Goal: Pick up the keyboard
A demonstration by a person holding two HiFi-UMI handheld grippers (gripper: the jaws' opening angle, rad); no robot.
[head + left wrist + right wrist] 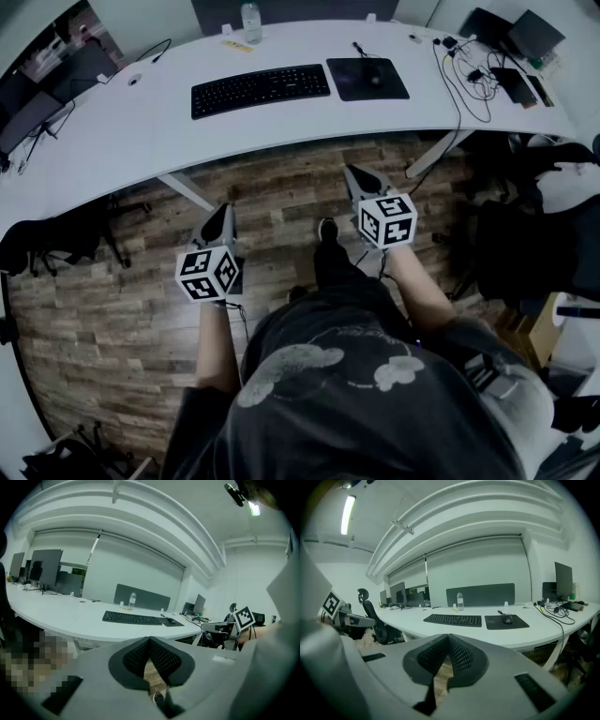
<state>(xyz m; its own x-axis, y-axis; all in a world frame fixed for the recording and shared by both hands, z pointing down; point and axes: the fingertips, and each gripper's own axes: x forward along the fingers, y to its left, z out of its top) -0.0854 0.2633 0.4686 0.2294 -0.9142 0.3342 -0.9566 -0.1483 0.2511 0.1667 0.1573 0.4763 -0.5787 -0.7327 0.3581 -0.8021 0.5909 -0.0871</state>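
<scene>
Keyboard point(261, 90) on the table point(112, 141); both tongs closed and empty, well short of it.

Head view: the black keyboard lies in the upper middle of the frame on the white curved table, with a dark mouse pad point(367, 78) and a mouse point(374, 79) just beside it on the right and a bottle point(250, 21) behind it at the top edge. The left tongs point(225, 211) at lower left of centre and the right tongs point(353, 172) right of centre are over the wooden floor point(281, 197), their tips pressed together. Left gripper view: the jaws meet in the lower centre with nothing between them; the keyboard shows above them, mid-frame, on the table. Right gripper view: the jaws are together and empty; the keyboard sits just above them at centre, the mouse pad to its right.
</scene>
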